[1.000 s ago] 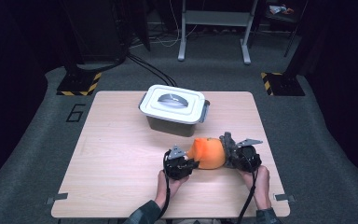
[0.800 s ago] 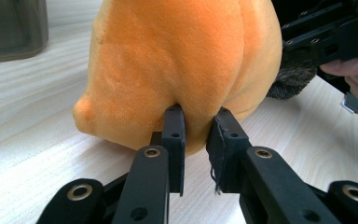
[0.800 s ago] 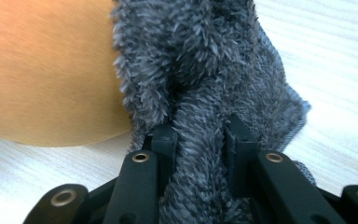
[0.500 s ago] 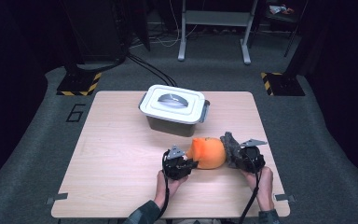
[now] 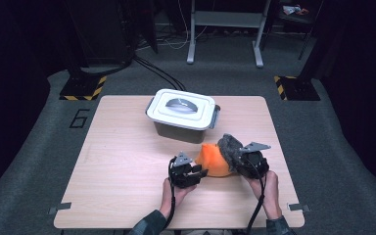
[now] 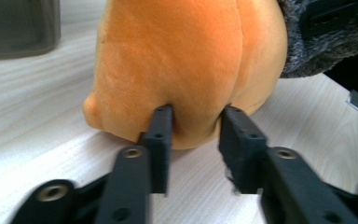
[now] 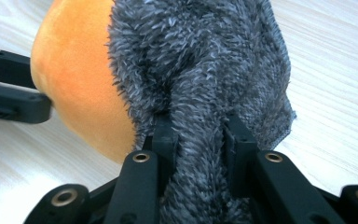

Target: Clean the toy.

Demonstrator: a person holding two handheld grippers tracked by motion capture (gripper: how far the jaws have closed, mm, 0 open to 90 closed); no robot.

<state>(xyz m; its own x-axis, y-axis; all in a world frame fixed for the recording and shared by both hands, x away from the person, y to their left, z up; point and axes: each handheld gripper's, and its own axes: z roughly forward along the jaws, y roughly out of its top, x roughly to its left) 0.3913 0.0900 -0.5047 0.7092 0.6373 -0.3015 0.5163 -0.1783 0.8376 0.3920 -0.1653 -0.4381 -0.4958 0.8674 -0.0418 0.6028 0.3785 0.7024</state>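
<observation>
Right gripper [image 7: 198,130] pinches the toy's [image 5: 214,159] grey fur [image 7: 205,70]; left gripper [image 6: 196,135], jaws just opening, brackets its orange body on the table [image 5: 122,161].

A lidded grey storage box [image 5: 182,115] with a white lid stands on the light wooden bench [image 5: 122,171], beyond the left gripper [image 5: 196,172] and a little to its left, well apart from it. Farther off past both grippers, on the grey carpet, two black bases edged with yellow-and-black hazard tape [image 5: 83,88] sit off the bench's far corners. Between them rise the grey metal legs of a stand [image 5: 224,29], with black cables [image 5: 159,71] trailing across the floor.
</observation>
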